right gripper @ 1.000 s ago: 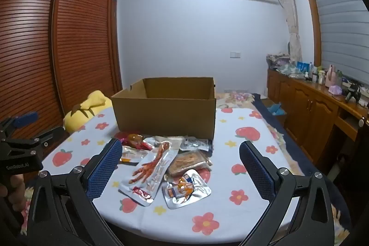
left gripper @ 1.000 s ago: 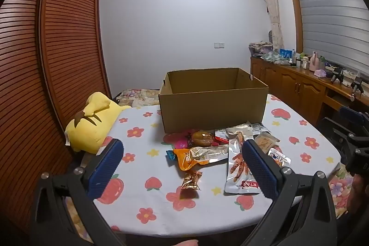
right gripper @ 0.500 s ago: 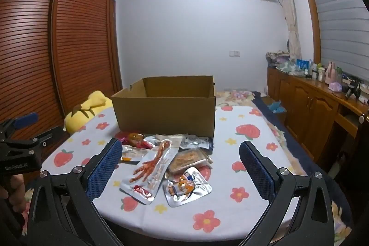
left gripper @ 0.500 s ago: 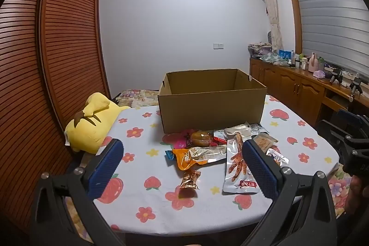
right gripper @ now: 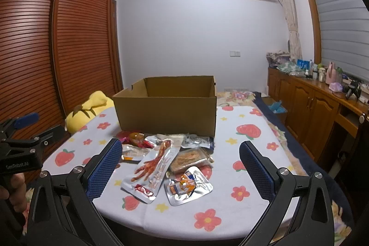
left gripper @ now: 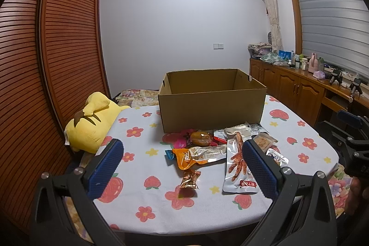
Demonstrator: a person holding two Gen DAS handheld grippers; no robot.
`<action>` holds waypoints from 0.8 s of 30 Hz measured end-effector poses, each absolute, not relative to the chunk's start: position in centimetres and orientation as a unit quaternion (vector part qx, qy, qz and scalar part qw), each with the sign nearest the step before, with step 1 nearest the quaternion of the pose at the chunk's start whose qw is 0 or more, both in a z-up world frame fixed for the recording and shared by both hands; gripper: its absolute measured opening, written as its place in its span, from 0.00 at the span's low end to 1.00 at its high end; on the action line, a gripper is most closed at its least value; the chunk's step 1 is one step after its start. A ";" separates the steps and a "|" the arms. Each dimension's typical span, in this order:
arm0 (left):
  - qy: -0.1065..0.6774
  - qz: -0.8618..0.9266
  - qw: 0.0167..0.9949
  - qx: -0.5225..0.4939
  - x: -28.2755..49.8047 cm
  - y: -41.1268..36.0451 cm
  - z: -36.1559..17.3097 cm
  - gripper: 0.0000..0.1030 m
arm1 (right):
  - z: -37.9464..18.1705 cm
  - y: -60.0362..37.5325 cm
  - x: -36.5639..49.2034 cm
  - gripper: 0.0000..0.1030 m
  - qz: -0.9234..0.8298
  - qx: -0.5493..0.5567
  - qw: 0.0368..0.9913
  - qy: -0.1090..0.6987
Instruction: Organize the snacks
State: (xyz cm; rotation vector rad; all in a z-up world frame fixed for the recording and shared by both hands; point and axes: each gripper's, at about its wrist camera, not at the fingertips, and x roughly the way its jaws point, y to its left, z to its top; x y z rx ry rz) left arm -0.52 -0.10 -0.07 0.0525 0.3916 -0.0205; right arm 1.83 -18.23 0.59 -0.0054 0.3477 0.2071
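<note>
Little has shifted: both views sit marginally higher. Left gripper (left gripper: 182,164) and right gripper (right gripper: 180,165) hover spread apart, empty. Foil snack packets (right gripper: 159,163) all lie on the flower-print table (right gripper: 244,144) before the open brown cardboard box (right gripper: 167,105); sorting looks unstarted.

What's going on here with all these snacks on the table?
A person holds a hand-held gripper in each hand, both open and empty: the left hand-held gripper and right hand-held gripper hover over the snack packets lying before the cardboard box. Nothing has been grasped yet.
</note>
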 end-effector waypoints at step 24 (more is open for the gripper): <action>0.198 -0.010 0.980 0.026 -0.6 0.0 -0.2 1.00 | 0.6 -18.0 1.7 1.00 0.103 -0.003 0.980 0.171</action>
